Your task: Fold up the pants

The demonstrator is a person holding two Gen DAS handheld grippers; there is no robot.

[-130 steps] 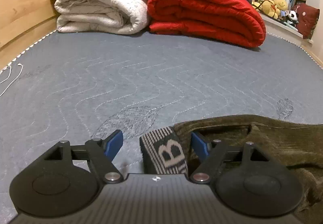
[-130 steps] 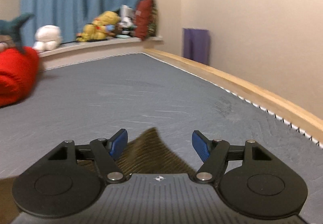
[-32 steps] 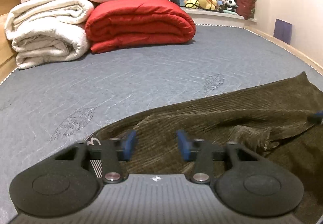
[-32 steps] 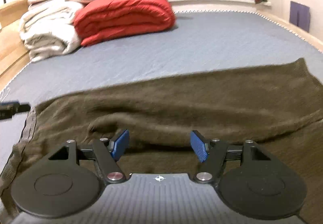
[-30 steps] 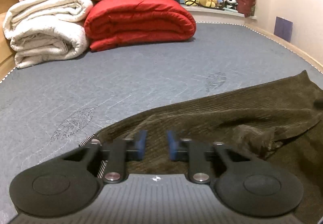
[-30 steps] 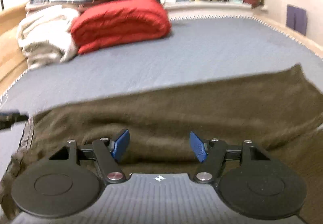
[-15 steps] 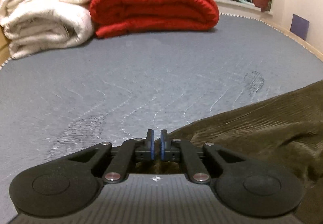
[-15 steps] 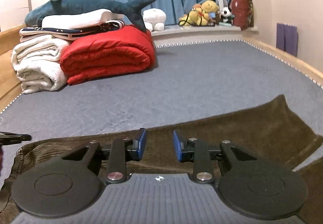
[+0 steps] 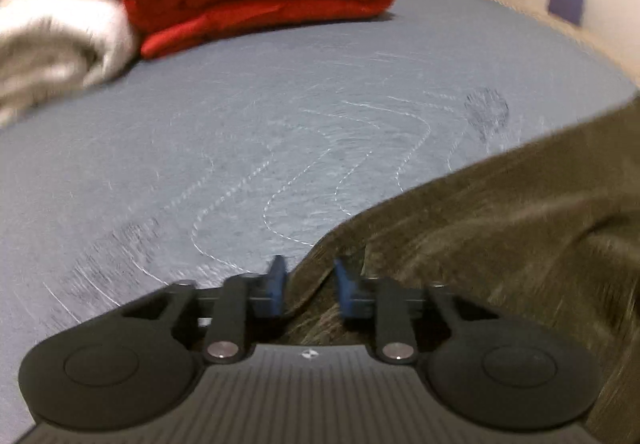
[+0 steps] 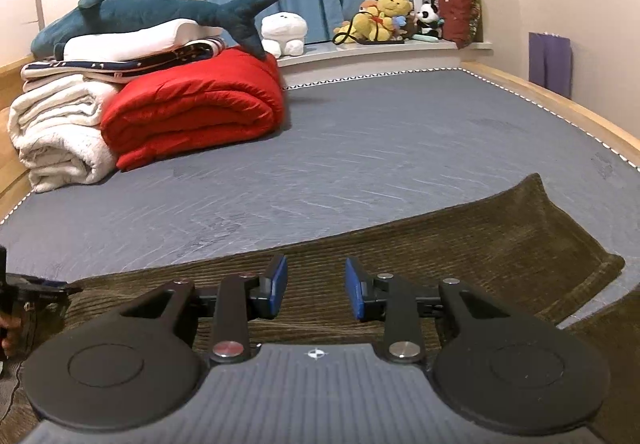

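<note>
Left tool [image 9: 308, 290] opening, pads no longer together; pants [image 9: 500, 228] edge between them, grip being released. Right tool [image 10: 314, 288] narrowed, apart, nothing clamped. Fold judged laid on bed [image 10: 360, 164].

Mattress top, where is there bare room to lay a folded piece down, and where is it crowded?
The free patch is the wide grey mattress between the pants at the near edge and the red quilt; it runs bare to the wooden side rail. The far left corner is crowded: white blankets, red quilt and plush shark piled together.
</note>
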